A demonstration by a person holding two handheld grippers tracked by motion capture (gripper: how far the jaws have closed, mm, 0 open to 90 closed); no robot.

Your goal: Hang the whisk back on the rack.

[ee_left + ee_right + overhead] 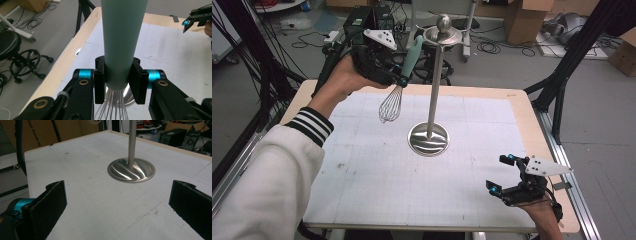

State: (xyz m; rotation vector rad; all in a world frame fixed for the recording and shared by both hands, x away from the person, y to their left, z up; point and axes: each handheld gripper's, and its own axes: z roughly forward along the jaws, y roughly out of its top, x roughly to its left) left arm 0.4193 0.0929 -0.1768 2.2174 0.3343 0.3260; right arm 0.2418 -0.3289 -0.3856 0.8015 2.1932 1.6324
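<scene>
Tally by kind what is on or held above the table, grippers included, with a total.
Wire whisk with pale green handle: 1
Polished steel stand with round base, thin pole and ball top: 1
Black two-jaw grippers, left gripper and right gripper: 2
Total: 4

One camera sits high on the person's side, looking forward and down over the whole table [522, 107], with the floor clutter behind it. A second rides the left gripper [117, 82], raised over the table's far left part, looking down along its jaws, so close that the whisk [122, 37] handle blocks the middle. The third rides the right gripper [117, 200], low near the table's front right corner, facing across the mat. It shares the steel stand [131, 167] with the high view.
</scene>
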